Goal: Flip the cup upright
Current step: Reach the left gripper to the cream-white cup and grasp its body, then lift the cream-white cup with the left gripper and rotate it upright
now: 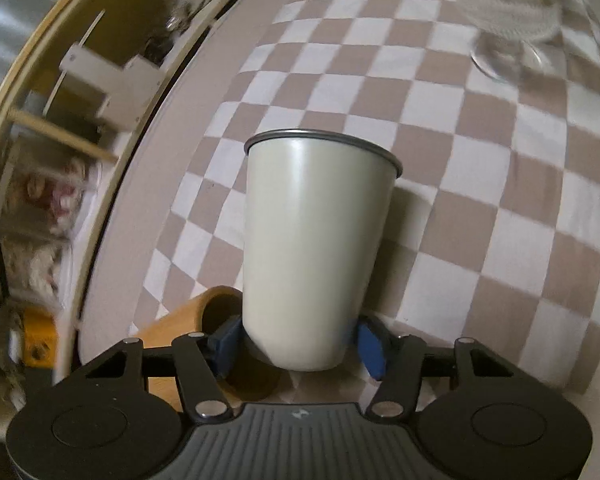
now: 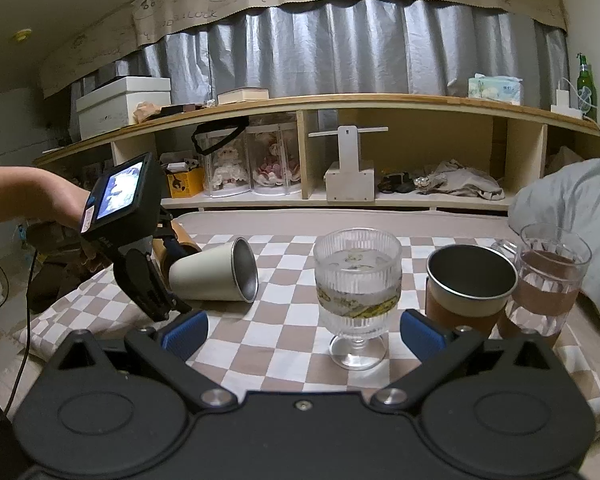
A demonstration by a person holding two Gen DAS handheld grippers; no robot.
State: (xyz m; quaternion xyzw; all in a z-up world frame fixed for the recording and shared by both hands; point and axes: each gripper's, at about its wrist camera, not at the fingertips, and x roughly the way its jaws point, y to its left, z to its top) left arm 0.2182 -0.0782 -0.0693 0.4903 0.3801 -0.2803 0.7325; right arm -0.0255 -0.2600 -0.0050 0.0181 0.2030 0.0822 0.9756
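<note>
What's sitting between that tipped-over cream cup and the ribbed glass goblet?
Nothing: in the right wrist view only bare checkered cloth separates the cream cup from the goblet.

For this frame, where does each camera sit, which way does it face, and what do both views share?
Left wrist: on the left gripper, looking along its fingers down onto the checkered cloth; its blue pads flank the base of the lying cream cup.
Right wrist: on the right gripper, held open and level, facing the shelf; the person's forearm shows.
Shared: cream cup, ribbed glass goblet, cloth.
</note>
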